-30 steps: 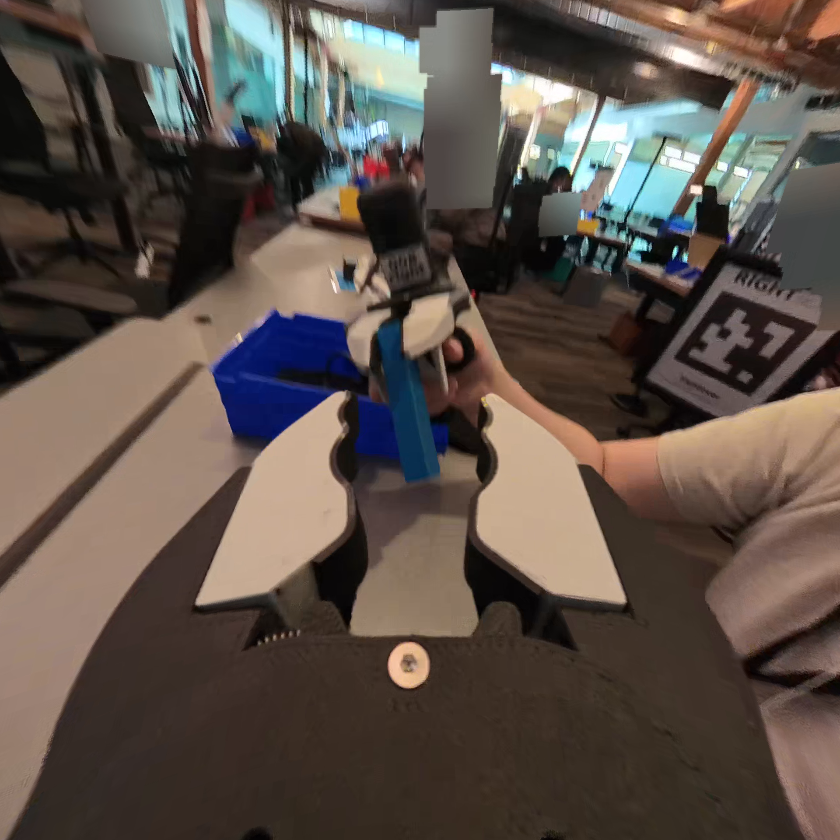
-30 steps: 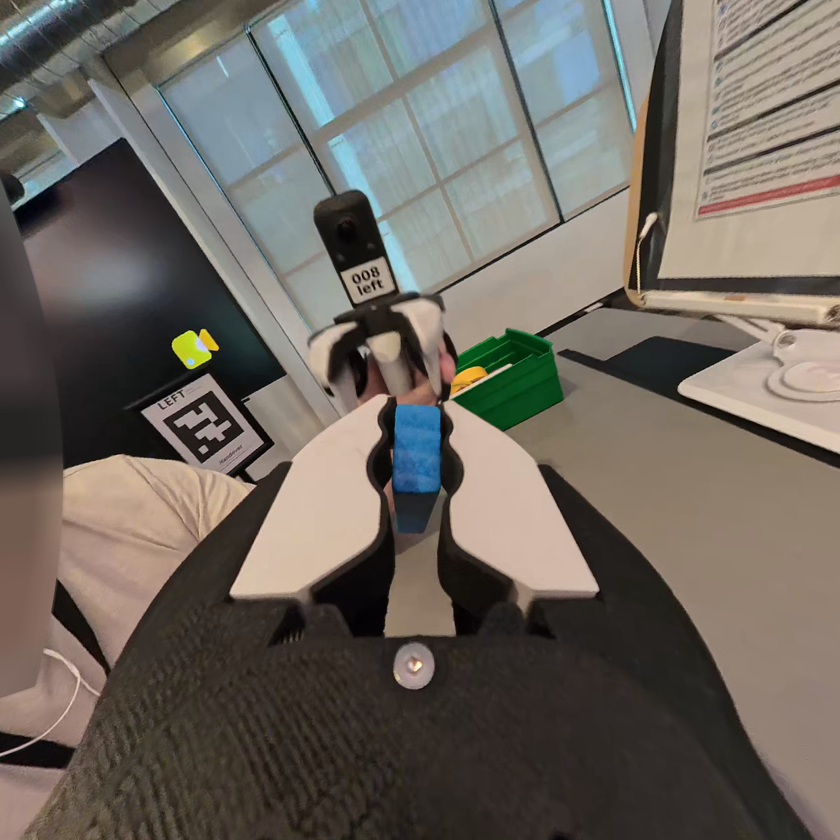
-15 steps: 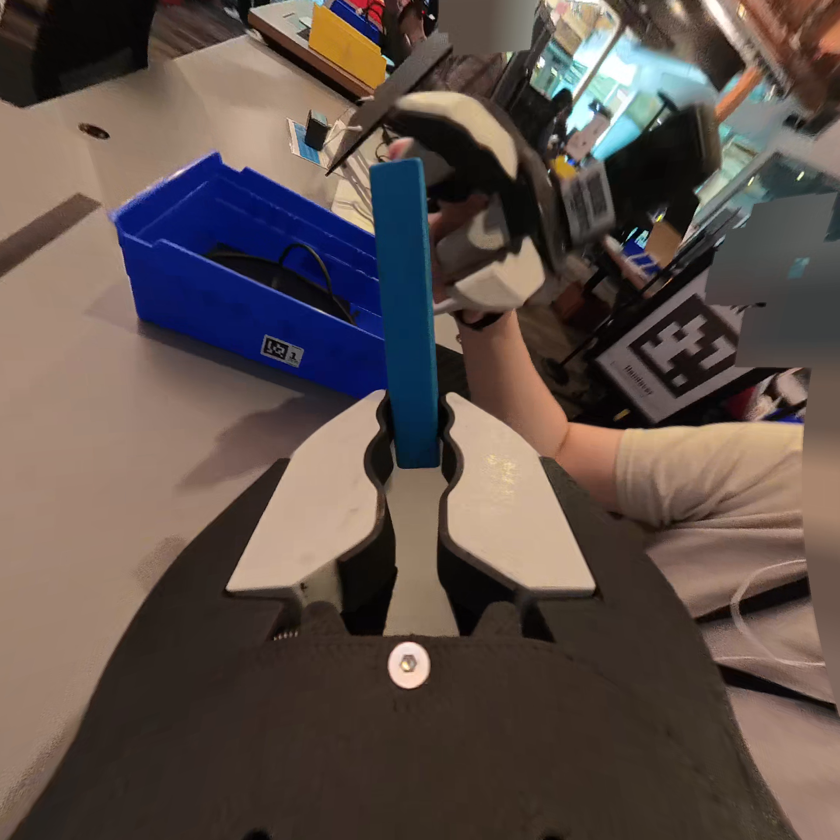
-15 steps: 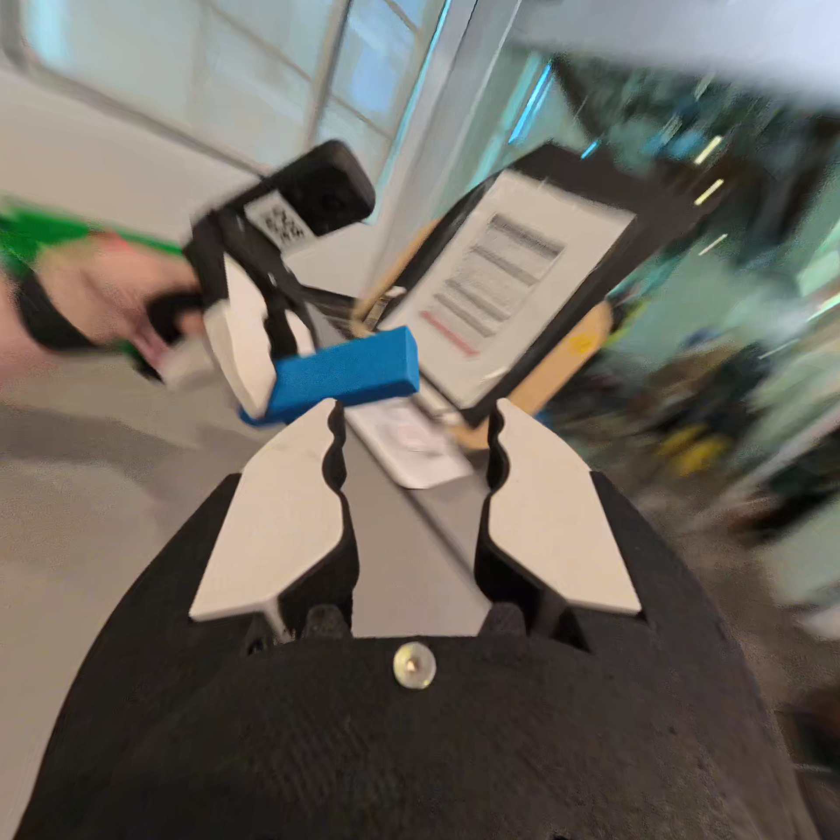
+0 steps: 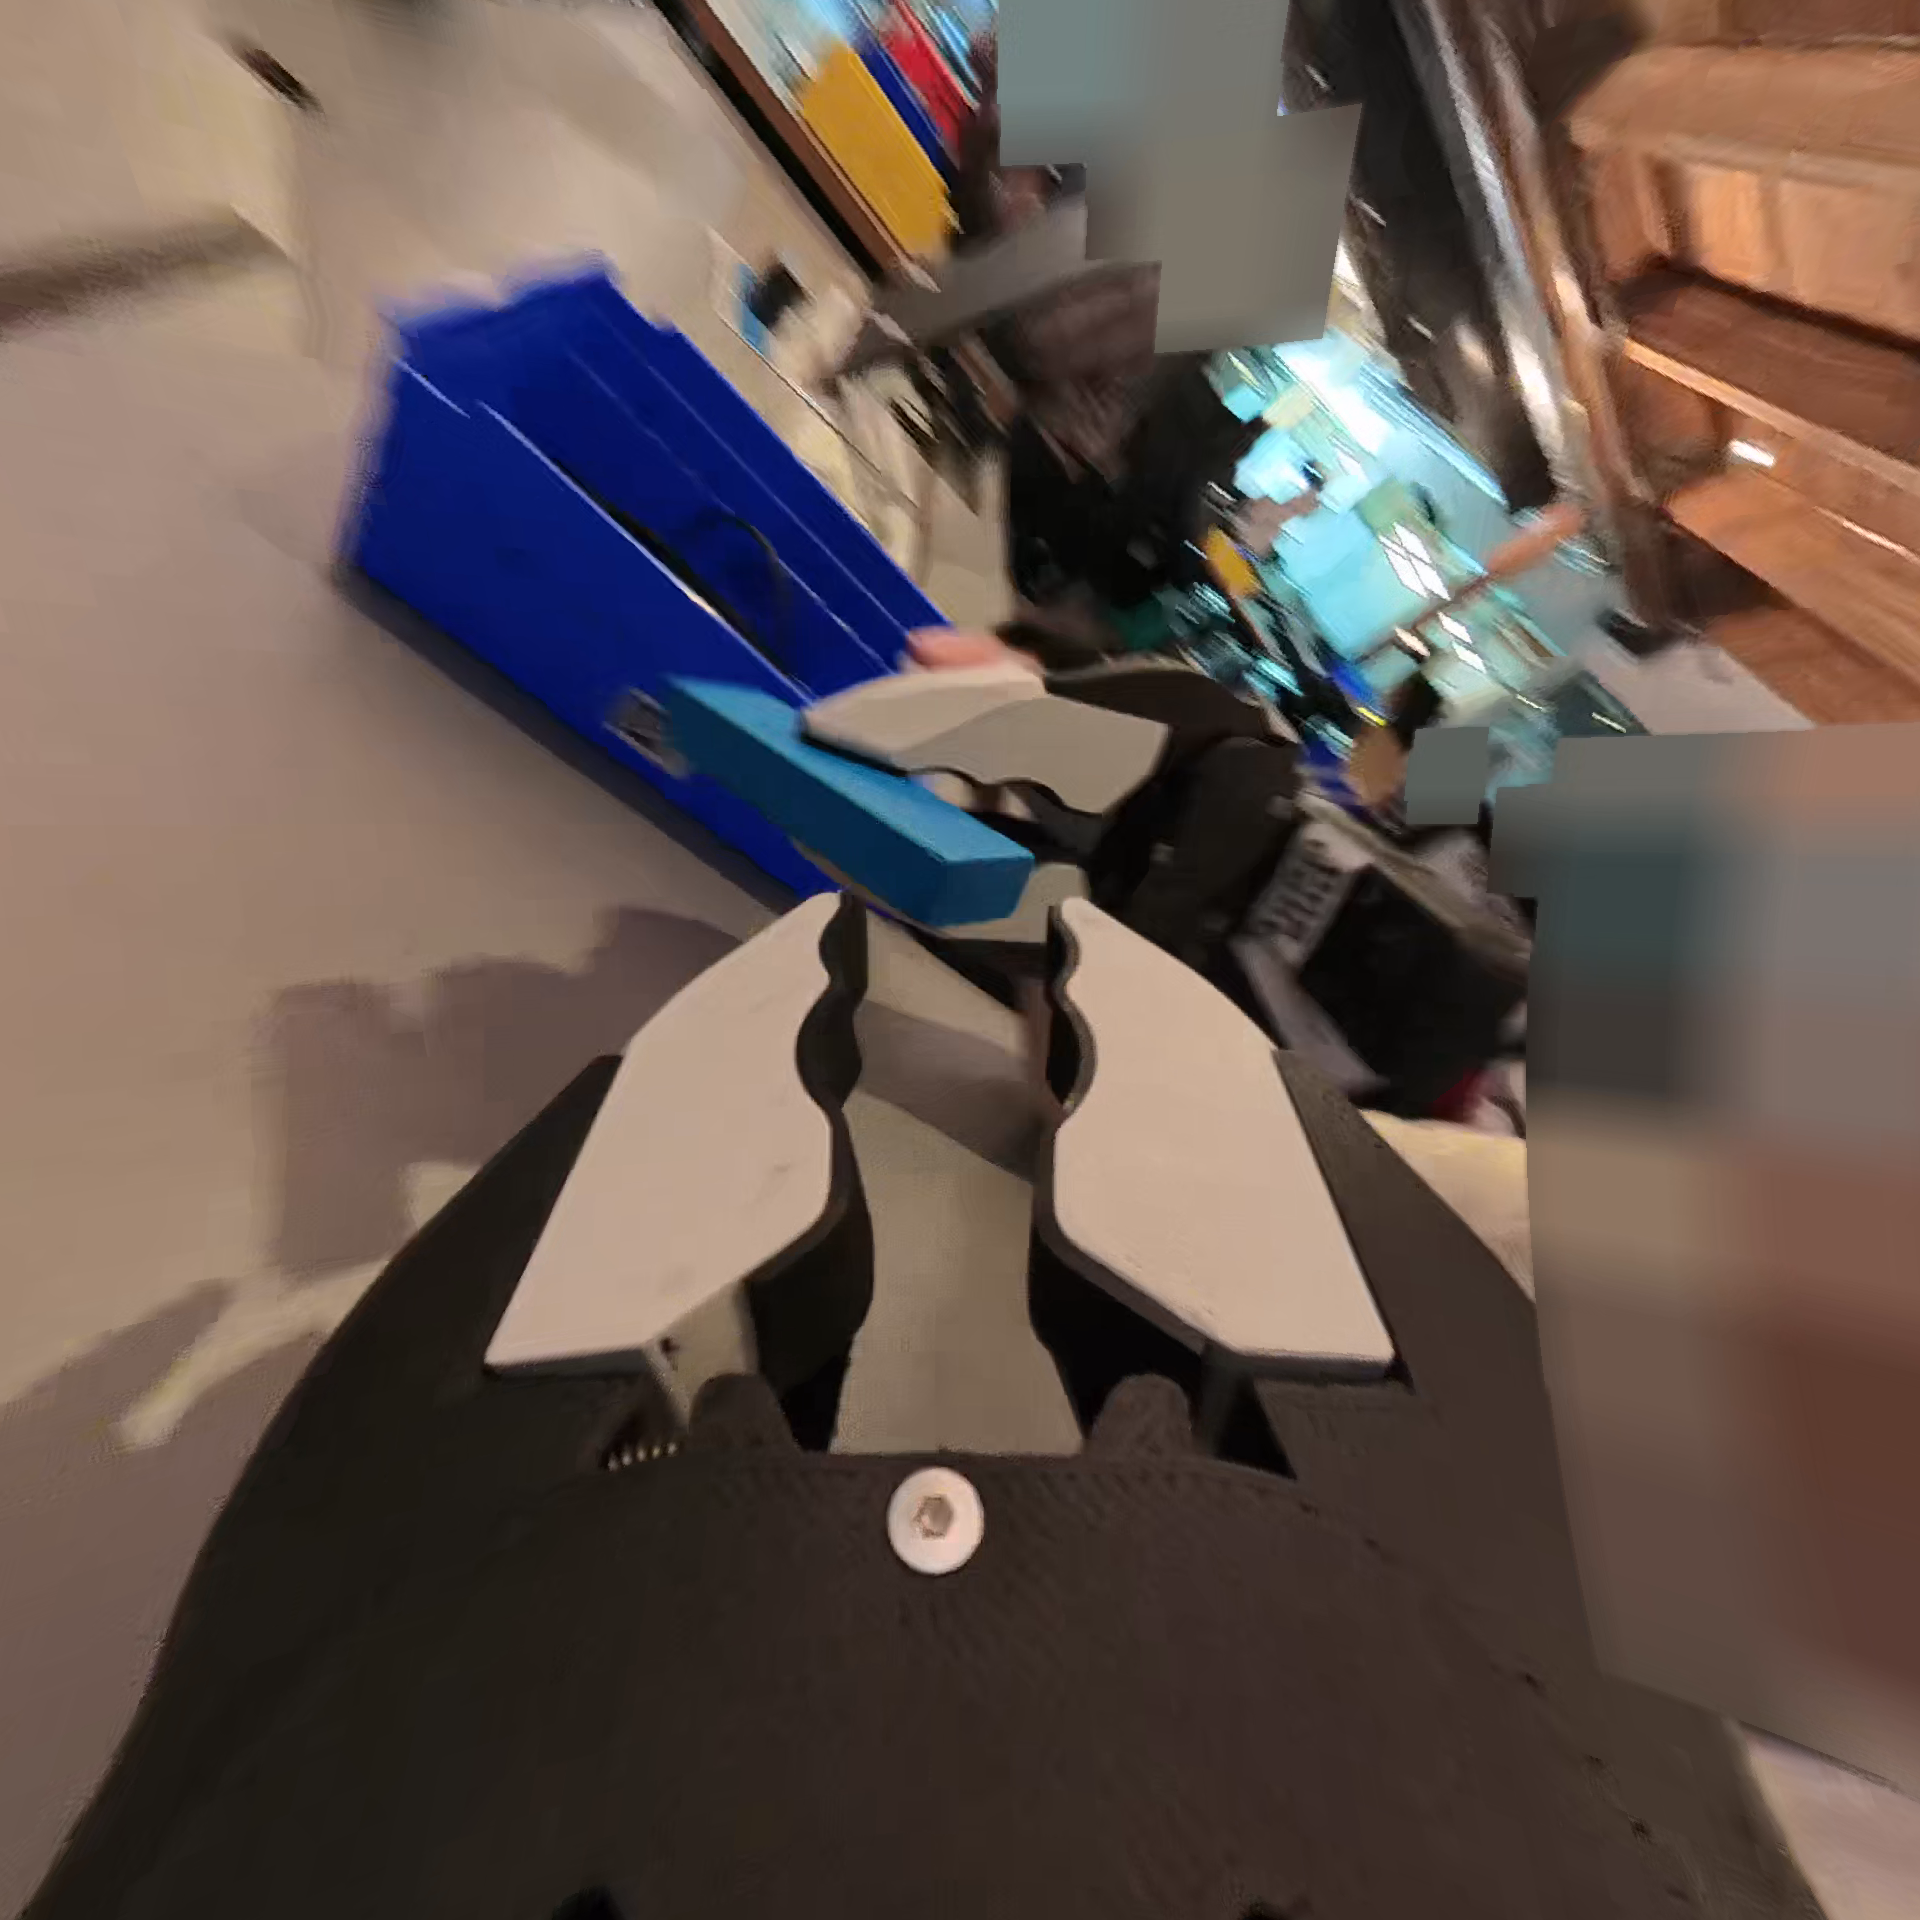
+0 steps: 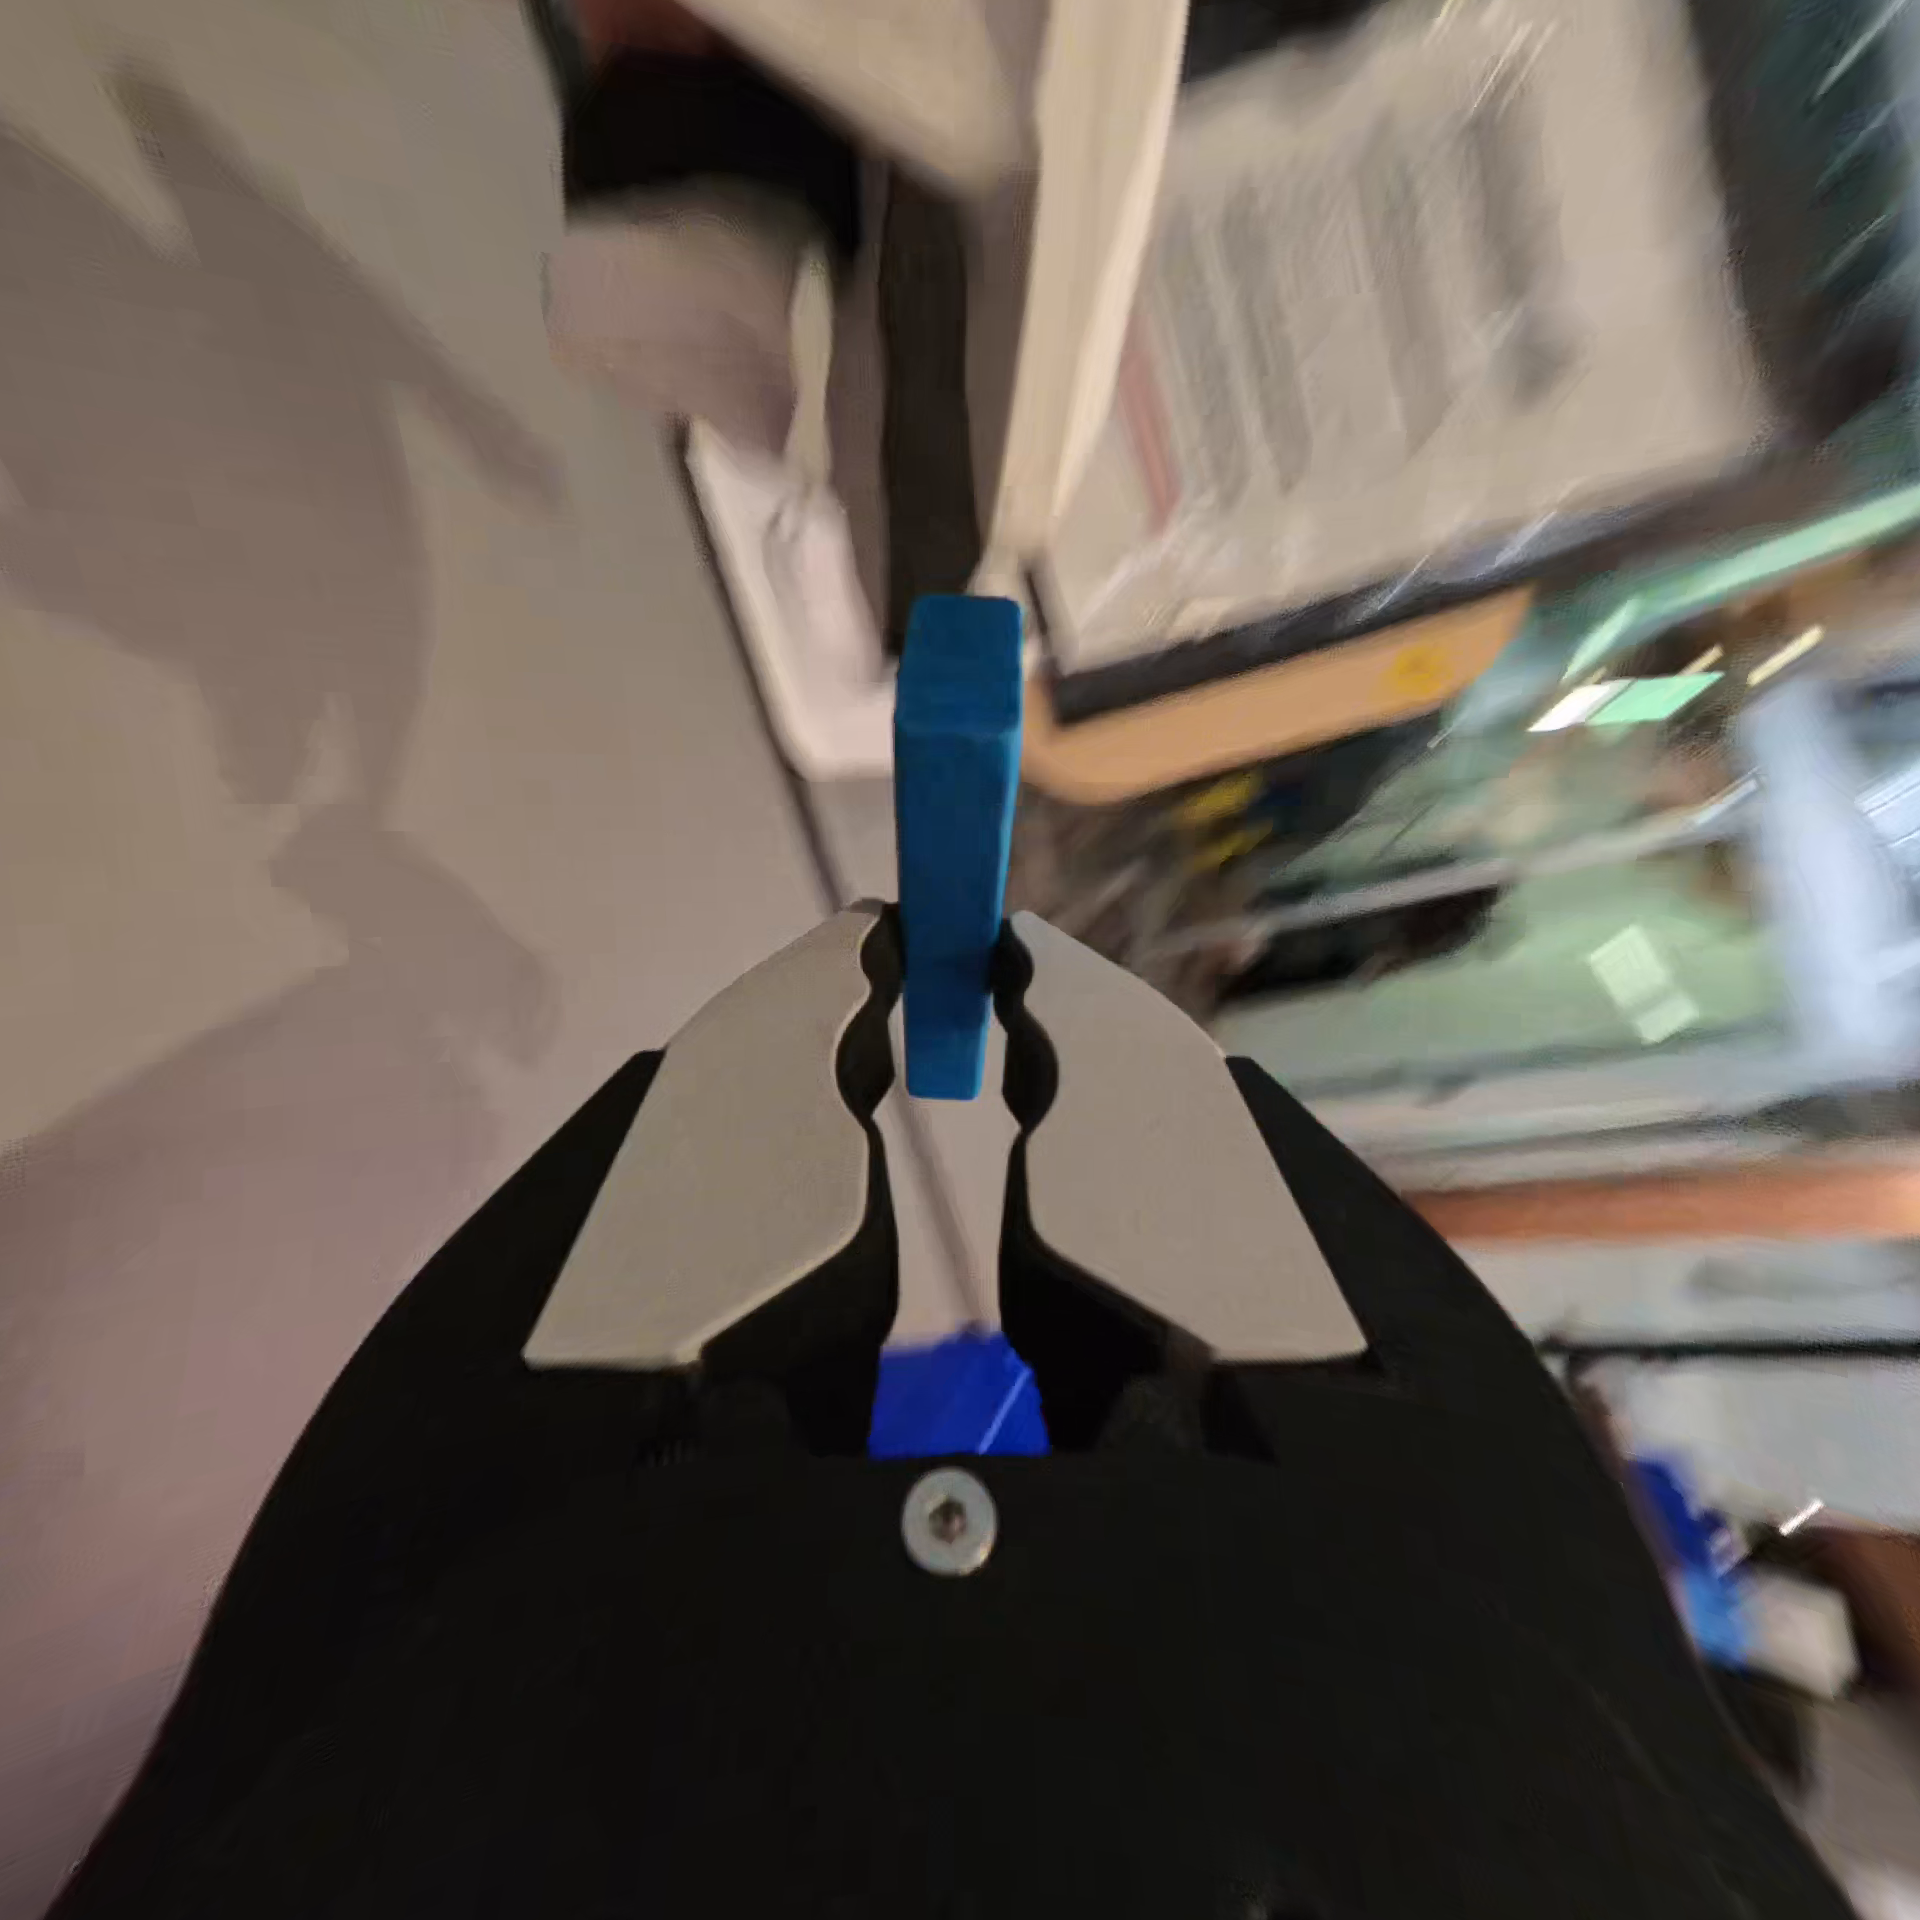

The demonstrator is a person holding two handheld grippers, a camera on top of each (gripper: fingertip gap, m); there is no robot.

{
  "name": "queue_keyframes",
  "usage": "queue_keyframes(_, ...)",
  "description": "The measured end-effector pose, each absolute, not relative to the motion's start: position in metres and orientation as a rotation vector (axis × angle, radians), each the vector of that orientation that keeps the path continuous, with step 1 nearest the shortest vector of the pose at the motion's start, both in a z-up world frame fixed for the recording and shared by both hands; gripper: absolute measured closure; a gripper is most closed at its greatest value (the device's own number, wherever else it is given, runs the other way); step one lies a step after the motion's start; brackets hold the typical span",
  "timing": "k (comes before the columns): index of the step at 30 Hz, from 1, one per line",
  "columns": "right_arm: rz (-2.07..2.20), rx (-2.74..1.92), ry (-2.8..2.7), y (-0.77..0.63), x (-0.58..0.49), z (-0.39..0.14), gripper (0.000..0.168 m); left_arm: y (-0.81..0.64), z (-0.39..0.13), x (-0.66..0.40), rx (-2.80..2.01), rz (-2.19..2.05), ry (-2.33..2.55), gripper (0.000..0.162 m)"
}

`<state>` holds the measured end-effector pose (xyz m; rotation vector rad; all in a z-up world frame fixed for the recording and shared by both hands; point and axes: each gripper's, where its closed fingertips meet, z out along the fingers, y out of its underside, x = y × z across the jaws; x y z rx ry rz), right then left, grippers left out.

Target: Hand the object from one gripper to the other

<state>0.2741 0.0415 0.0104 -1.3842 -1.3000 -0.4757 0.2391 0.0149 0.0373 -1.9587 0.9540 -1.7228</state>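
Note:
The object is a long blue block (image 6: 956, 779). My right gripper (image 6: 943, 925) is shut on its near end, and the block sticks out past the fingertips. In the left wrist view the block (image 5: 831, 800) lies slanted between the right gripper's grey fingers (image 5: 935, 712), just ahead of my left gripper (image 5: 956, 914). My left gripper is open and empty, its jaws apart and clear of the block. Both views are motion-blurred.
A blue bin (image 5: 582, 582) with a black cable in it stands on the grey table (image 5: 208, 831) behind the block. A board with a printed sheet (image 6: 1351, 343) stands beyond the right gripper. A person's light sleeve is at the right edge.
Half a second ago my left gripper was shut on the block and the right was open. Now the right is shut on the block and the left has opened and let go.

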Motion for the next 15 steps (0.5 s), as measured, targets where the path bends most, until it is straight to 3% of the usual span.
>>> queue_keyframes(1, -0.474, -1.565, -1.293, 0.039, 0.285, 0.0, 0.15, 0.031, 0.041, 0.226, -1.942, -1.608, 0.89, 0.13)
queue_keyframes(6, -0.632, -2.079, -1.331, -0.029, 0.292, -0.003, 0.15, 0.063, 0.073, 0.154, -1.848, -1.336, 0.677, 0.134)
queue_keyframes(15, -1.572, -2.429, -1.501, -0.14, 0.308, 0.041, 0.151, 0.051, 0.098, 0.126, -1.773, -1.248, 0.649, 0.136)
